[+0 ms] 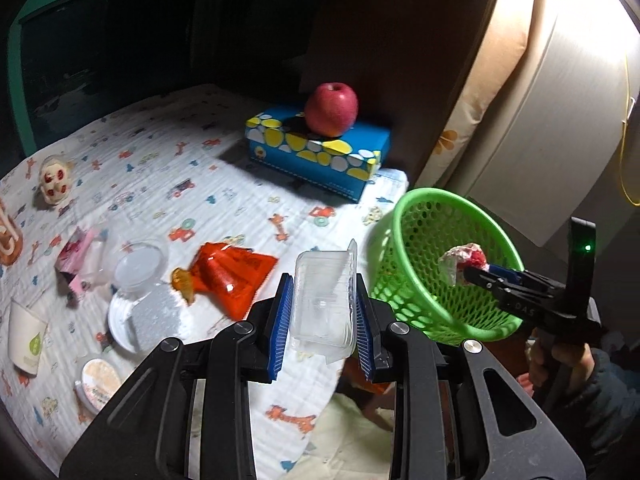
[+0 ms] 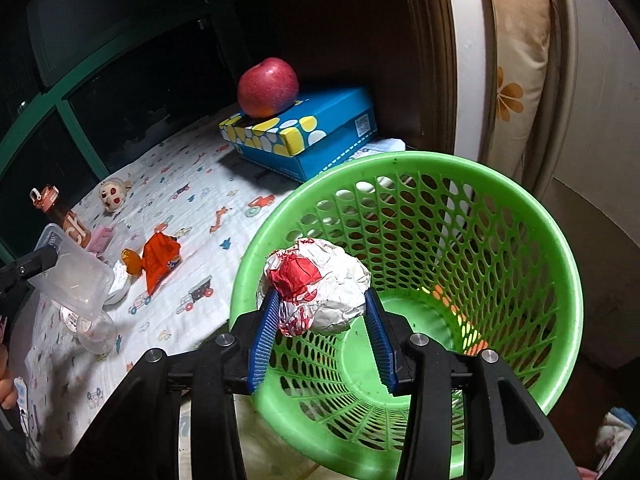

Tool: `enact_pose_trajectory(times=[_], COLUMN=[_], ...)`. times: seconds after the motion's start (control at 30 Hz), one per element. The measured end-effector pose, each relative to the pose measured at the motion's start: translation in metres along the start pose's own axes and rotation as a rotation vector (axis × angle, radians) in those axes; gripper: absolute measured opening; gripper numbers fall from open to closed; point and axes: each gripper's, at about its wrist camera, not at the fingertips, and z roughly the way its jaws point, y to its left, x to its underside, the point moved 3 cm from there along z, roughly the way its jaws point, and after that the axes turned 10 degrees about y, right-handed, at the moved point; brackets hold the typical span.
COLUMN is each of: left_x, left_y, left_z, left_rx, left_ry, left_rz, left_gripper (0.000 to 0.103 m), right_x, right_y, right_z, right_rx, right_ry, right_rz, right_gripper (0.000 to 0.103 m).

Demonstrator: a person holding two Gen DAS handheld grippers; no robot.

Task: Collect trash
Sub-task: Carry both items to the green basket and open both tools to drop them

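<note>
Crumpled paper wad (image 2: 320, 286) (white, red print) is pinched in the right tool (image 2: 320, 312), held over the mouth of the green basket (image 2: 560, 280). Clear plastic container (image 1: 324, 300) is clamped in the left tool (image 1: 322, 304) above the bench (image 1: 224, 196), just beside the basket. More wrappers lie on the cloth.

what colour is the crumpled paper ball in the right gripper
White with red print; the crumpled paper ball shows best in the right wrist view.
</note>
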Motion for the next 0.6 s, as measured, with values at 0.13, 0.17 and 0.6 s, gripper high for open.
enact_pose_trajectory(times=[0.13, 0.17, 0.6], left_x=[-0.02, -0.025, -0.051], left_y=[-0.036, -0.047, -0.131], left_z=[0.021, 0.028, 0.091], left_rx=[0.065, 0.082, 0.199], left_ry=[0.017, 0.024, 0.121], left_rz=[0.047, 0.06, 0.142], left_gripper=[0.028, 0.028, 0.029], right_x=[0.004, 0.005, 0.015], right_y=[-0.019, -0.023, -0.065], right_z=[-0.002, -0.003, -0.03], right_rx=[0.017, 0.019, 0.031], right_ry=[-0.003, -0.006, -0.075], right_rz=[0.03, 0.038, 0.124], right_gripper=[0.045, 0.046, 0.053])
